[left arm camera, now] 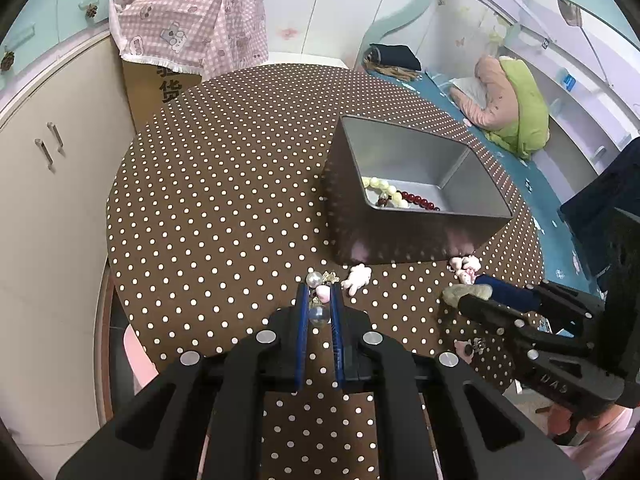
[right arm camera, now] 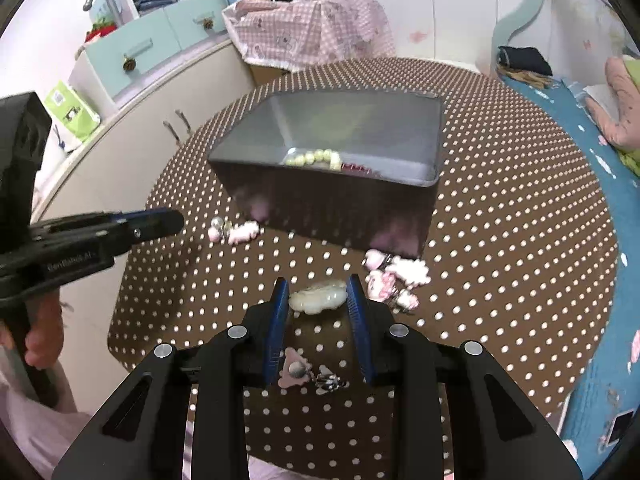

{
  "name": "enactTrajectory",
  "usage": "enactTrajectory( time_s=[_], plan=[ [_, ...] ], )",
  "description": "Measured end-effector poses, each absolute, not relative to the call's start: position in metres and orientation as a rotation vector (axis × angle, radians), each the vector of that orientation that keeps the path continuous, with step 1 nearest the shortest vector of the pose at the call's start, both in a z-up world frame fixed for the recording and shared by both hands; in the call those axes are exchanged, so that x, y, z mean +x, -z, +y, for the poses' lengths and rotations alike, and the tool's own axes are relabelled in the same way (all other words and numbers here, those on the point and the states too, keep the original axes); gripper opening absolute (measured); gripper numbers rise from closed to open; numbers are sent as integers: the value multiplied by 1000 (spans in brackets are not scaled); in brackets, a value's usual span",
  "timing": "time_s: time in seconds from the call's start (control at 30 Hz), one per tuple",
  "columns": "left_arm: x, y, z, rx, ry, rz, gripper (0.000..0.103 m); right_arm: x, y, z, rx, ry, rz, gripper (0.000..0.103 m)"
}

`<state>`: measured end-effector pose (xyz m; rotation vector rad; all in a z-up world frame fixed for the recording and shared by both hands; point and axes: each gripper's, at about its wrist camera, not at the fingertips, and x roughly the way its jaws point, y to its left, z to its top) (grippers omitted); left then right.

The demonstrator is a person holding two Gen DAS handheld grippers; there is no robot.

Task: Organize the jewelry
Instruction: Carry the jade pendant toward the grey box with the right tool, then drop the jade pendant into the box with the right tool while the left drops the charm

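At lower centre, the left gripper [left arm camera: 319,300] pinches a pearl hair clip [left arm camera: 319,314]; the right gripper [right arm camera: 318,300] clamps a cream clip [right arm camera: 318,299]. Each should lift clear, then release above the grey tin [left arm camera: 404,236], upper right.

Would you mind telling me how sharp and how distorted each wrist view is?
Left wrist view: crisp, the metal tin and polka-dot table sharp, fisheye bending the edges. Right wrist view: smeared by motion blur, the tin soft, with equal fisheye curvature.

Left gripper [left arm camera: 319,292] fingers [left arm camera: 303,304] pinch a pearl-and-pink ornament [left arm camera: 320,296] before the tin [left arm camera: 400,236].
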<state>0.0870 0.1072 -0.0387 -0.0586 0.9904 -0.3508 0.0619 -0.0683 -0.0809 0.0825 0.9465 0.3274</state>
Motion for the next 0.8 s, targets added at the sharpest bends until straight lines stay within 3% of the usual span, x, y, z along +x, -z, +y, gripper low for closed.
enactTrajectory(
  time_s=[0.8],
  plan=[
    [102,-17,88,-24,388,837,9,69,18,-78,117,-345,748,30]
  ],
)
